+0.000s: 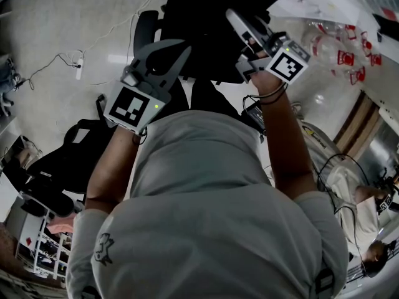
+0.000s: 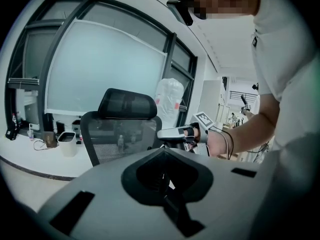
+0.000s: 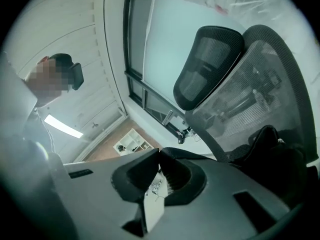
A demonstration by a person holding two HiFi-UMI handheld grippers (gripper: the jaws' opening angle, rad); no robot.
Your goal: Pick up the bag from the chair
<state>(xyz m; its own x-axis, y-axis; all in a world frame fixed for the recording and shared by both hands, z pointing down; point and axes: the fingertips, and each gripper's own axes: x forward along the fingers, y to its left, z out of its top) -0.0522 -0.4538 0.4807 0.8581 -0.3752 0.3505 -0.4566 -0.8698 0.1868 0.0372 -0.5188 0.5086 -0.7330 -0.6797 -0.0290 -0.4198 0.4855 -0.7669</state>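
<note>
A black mesh office chair (image 2: 120, 126) with a headrest (image 3: 207, 64) stands in front of me. A black bag (image 3: 272, 154) lies on its seat against the backrest. In the head view the chair and bag merge into one dark mass (image 1: 199, 17). My left gripper (image 2: 162, 151) is held up short of the chair, shut and holding nothing. My right gripper (image 3: 159, 153) is also shut and holding nothing, pointing at the backrest just left of the bag. Both the left gripper (image 1: 181, 48) and the right gripper (image 1: 232, 14) are raised at chest height.
A clear plastic sack of red-labelled bottles (image 1: 336, 48) lies beside the chair on the right. A power strip with cable (image 1: 78, 67) is on the floor at left. Another black chair (image 1: 68, 161) stands at my lower left. A white counter holds a white cup (image 2: 66, 143) by the window.
</note>
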